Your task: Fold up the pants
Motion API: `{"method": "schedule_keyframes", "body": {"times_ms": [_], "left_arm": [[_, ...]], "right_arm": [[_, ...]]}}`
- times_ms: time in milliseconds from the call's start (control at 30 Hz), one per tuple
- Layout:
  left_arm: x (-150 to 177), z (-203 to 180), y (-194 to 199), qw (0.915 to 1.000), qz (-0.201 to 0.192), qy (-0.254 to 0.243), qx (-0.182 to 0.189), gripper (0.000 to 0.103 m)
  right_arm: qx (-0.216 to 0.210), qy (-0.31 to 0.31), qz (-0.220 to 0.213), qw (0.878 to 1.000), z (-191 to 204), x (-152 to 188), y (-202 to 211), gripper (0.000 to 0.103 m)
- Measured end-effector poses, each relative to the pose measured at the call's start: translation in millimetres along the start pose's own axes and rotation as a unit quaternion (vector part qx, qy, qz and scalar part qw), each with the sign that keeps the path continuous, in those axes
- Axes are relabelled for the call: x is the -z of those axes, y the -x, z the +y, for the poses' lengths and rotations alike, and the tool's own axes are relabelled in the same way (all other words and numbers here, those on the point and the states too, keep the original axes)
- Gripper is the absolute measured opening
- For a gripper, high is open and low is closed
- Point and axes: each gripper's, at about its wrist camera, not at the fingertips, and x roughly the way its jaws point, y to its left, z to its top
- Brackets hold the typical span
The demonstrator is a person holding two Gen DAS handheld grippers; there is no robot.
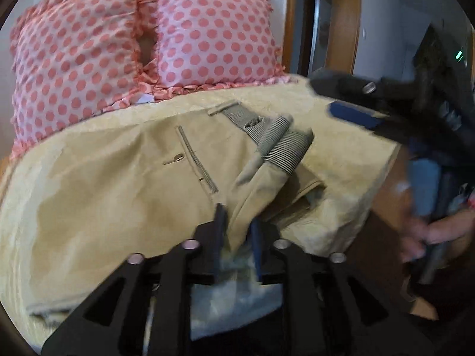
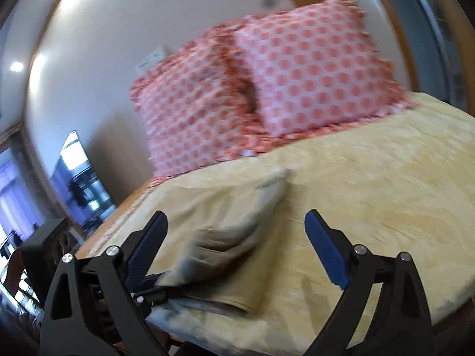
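The khaki pants (image 1: 154,178) lie bunched near the bed's (image 2: 371,201) front edge. The left hand-held gripper (image 1: 237,225) pinches a fold of them tight. The right hand-held gripper (image 2: 234,222) hangs wide apart above the cloth, grasping nothing. Polka-dot pillows (image 1: 133,38) sit along the bed's far edge.

Two pink pillows (image 1: 142,41) with coral polka dots and ruffled edges stand side by side, touching, at the far edge of a bed covered by a yellow bedspread (image 1: 74,195). Behind them rises a white wall (image 2: 118,44). A wooden door frame (image 1: 341,20) stands beyond the bed's far right corner.
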Motion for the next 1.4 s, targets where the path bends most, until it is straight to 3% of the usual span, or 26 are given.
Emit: {"method": "schedule_keyframes", "body": {"times_ms": [33,100,167,233,367,433,567,667,767,867,933,1067,1100,1233,1333,1400], "left_arm": [[-0.1,4.6,11.3,0.9998,-0.013,0.010,0.006,0.057],[-4.3,21.1,37.8,0.9973,-0.066,0.032,-0.003,0.095],[-9.4,45.5,51.6,0.9927,-0.098,0.059,-0.038,0.095],[-11.0,69.5,48.8,0.9889,-0.094,0.086,-0.077,0.095],[1.3,110.5,18.9,0.9825,-0.039,0.128,-0.130,0.095],[16.7,120.2,3.4,0.9817,0.004,0.152,-0.115,0.094],[24.6,113.6,6.6,0.9869,0.013,0.117,-0.110,0.094],[10.8,140.6,31.5,0.9841,-0.014,0.169,-0.054,0.094],[-13.5,186.2,47.1,0.9747,-0.041,0.214,-0.049,0.094],[-34.3,230.9,29.6,0.9694,-0.014,0.242,-0.036,0.094],[-44.3,253.3,4.8,0.9663,0.025,0.255,-0.028,0.093],[-44.6,278.5,-38.4,0.9542,0.091,0.285,0.006,0.086],[-43.9,278.5,-43.9,0.9534,0.096,0.285,0.018,0.086],[-43.8,266.9,-53.7,0.9592,0.103,0.261,0.032,0.086],[-47.9,264.7,-59.5,0.9594,0.104,0.260,0.037,0.086],[-49.6,264.8,-61.1,0.9584,0.102,0.263,0.041,0.086]], "right_arm": [[-0.021,0.009,0.006,1.000,9.6,-3.5,-7.8,0.094],[-0.049,0.017,0.021,0.998,21.2,-6.2,-19.8,0.096],[-0.071,0.021,0.047,0.996,31.9,-6.8,-39.6,0.096],[-0.067,0.026,0.077,0.994,38.1,-3.9,-60.7,0.096],[-0.029,0.011,0.149,0.988,31.6,15.6,-91.1,0.096],[-0.022,0.011,0.162,0.987,27.8,28.9,-88.9,0.096],[-0.005,0.062,0.178,0.982,40.1,38.2,-70.2,0.096],[-0.017,0.020,0.164,0.986,23.9,14.8,-59.2,0.096],[0.000,-0.041,0.133,0.990,-17.4,-27.1,-65.9,0.095],[0.026,-0.090,0.163,0.982,-57.1,-48.1,-99.0,0.073],[0.025,-0.118,0.198,0.973,-76.0,-51.3,-124.1,0.060],[0.027,-0.115,0.222,0.968,-86.5,-45.0,-142.5,0.056],[0.021,-0.110,0.228,0.967,-86.0,-43.1,-142.5,0.046],[0.017,-0.077,0.230,0.970,-80.7,-38.1,-140.9,0.041],[0.019,-0.070,0.227,0.971,-79.4,-40.5,-144.2,0.038],[0.030,-0.031,0.220,0.975,-69.3,-38.8,-138.6,0.035]]}}
